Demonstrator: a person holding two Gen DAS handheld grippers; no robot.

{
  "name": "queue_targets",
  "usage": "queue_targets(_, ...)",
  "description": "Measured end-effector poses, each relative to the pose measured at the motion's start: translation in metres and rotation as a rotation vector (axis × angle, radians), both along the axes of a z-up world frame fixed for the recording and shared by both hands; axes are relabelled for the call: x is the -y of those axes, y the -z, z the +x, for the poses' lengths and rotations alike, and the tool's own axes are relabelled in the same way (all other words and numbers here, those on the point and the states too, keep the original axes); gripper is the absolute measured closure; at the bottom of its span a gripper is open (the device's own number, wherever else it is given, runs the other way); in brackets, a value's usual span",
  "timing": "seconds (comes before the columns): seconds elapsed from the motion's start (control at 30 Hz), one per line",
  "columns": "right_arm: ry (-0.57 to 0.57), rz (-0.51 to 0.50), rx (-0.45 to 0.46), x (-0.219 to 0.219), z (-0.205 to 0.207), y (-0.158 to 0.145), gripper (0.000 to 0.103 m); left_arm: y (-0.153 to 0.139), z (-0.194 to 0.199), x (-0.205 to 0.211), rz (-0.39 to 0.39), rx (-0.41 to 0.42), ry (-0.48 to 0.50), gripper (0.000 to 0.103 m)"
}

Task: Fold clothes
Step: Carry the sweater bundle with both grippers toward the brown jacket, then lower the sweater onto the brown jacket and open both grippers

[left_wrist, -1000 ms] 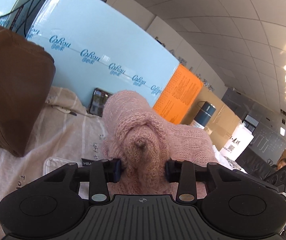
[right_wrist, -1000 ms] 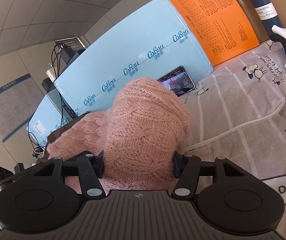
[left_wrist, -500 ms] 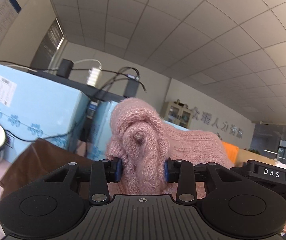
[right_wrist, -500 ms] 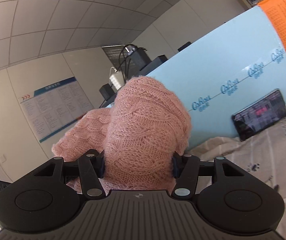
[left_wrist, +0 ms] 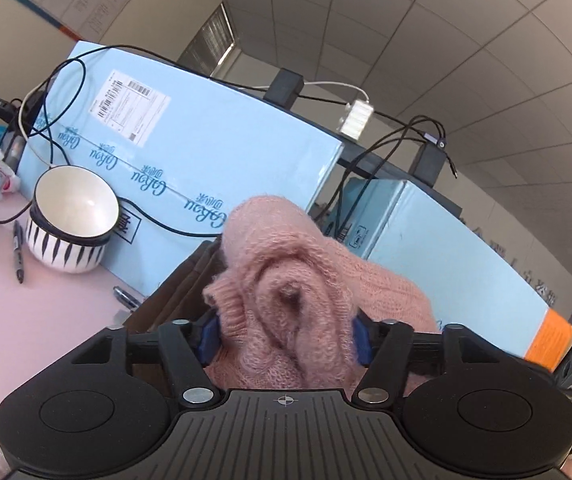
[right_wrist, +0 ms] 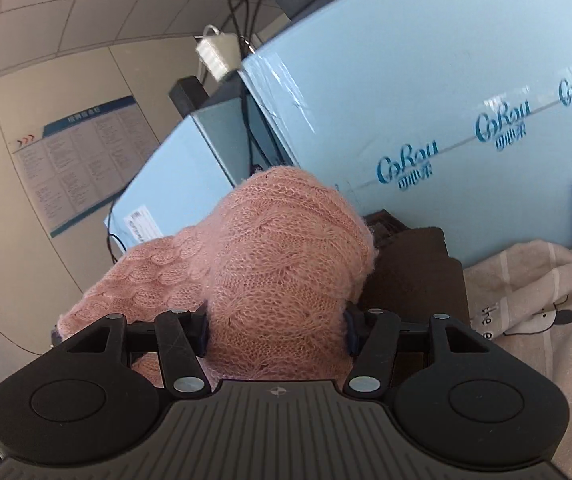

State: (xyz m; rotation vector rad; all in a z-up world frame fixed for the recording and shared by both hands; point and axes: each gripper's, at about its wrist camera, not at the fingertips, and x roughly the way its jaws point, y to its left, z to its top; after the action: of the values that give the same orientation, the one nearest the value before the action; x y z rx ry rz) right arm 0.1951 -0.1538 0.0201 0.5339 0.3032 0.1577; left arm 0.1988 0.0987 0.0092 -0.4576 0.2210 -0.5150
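Pale blue boxes (left_wrist: 214, 148) fill the background, with a brown garment (right_wrist: 413, 276) below them. A pink knit sweater (left_wrist: 286, 300) is bunched in the air between both tools: the left gripper (left_wrist: 284, 338) and right gripper (right_wrist: 276, 330) each clamp a thick fold. A striped bowl (left_wrist: 70, 220) sits at far left.

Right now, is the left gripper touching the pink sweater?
Touching. The left wrist view shows the left gripper with both blue pads pressed into a bunched fold of the pink sweater.
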Motion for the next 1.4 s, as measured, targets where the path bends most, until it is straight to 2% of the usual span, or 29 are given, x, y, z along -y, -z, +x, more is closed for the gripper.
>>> queue_targets(0.07,0.013,-0.012,-0.006,0.005,0.005,0.007,0.04,0.001,-0.001,0.001,0.023,0.009,-0.035,0.004)
queue_targets(0.47,0.045,-0.128,-0.052,0.002,0.011,0.01,0.027,0.008,-0.005,0.008,0.161,0.065,-0.247,0.0)
queue_targets(0.53,0.075,-0.187,-0.039,-0.004,0.001,0.003,0.018,0.009,-0.006,0.01,0.185,0.074,-0.283,0.0)
queue_targets(0.6,0.094,-0.237,-0.023,-0.009,-0.012,-0.005,0.015,0.01,-0.008,0.011,0.207,0.089,-0.322,0.0)
queue_targets(0.7,0.095,-0.283,0.008,-0.01,-0.036,-0.019,0.008,0.001,-0.03,0.019,0.239,0.185,-0.442,0.0)
queue_targets(0.77,0.095,-0.313,0.028,-0.011,-0.052,-0.029,0.004,-0.005,-0.046,0.024,0.247,0.219,-0.502,0.0)
queue_targets(0.87,0.084,-0.345,0.057,-0.012,-0.076,-0.034,0.002,-0.01,-0.069,0.031,0.253,0.207,-0.514,0.0)
queue_targets(1.03,0.109,-0.343,0.028,-0.008,-0.107,-0.026,0.001,-0.005,-0.109,0.041,0.267,0.152,-0.491,0.0)
queue_targets(1.23,0.141,-0.37,0.046,-0.005,-0.141,-0.006,0.001,0.005,-0.146,0.057,0.319,0.187,-0.502,0.0)
queue_targets(1.4,0.168,-0.403,0.149,-0.012,-0.16,0.004,0.0,0.008,-0.155,0.065,0.367,0.22,-0.549,0.0)
